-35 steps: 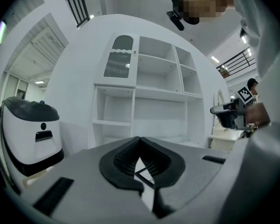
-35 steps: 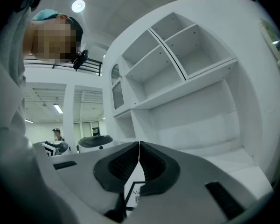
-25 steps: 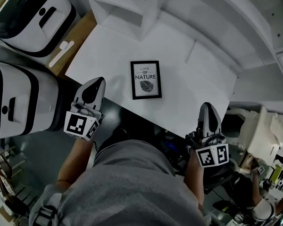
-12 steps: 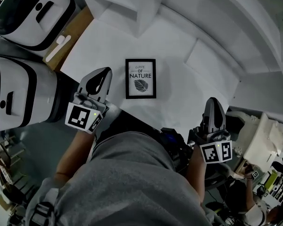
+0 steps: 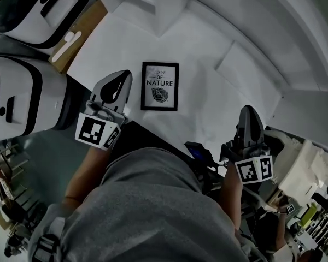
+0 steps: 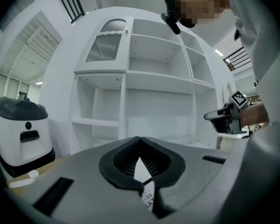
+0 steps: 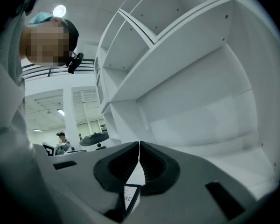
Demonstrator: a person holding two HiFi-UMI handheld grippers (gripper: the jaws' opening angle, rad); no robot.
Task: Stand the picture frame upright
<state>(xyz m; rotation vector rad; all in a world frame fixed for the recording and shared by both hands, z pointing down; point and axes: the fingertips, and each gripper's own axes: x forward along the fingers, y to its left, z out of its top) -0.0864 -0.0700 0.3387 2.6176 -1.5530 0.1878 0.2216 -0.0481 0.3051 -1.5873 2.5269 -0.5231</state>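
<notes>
The frame [image 5: 160,86] lay flat on the table [image 5: 208,111], long axis 12 to 6. It was just at 3 o'clock of my left gripper [image 5: 120,79], the nearer one, and at 10 o'clock of the right gripper [image 5: 246,112]. Both had jaws pressed together, empty.

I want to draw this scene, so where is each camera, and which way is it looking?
Head view: on the person's head, looking steeply down at the picture frame lying flat on the white table; grey shirt, left gripper and right gripper show.
Left gripper view: rides the left gripper, looking along its shut fingers at white shelves; the person's sleeve shows at right.
Right gripper view: rides the right gripper, looking along its shut fingers at the shelves; the person shows at left.
Shared: all three catch the picture frame.
</notes>
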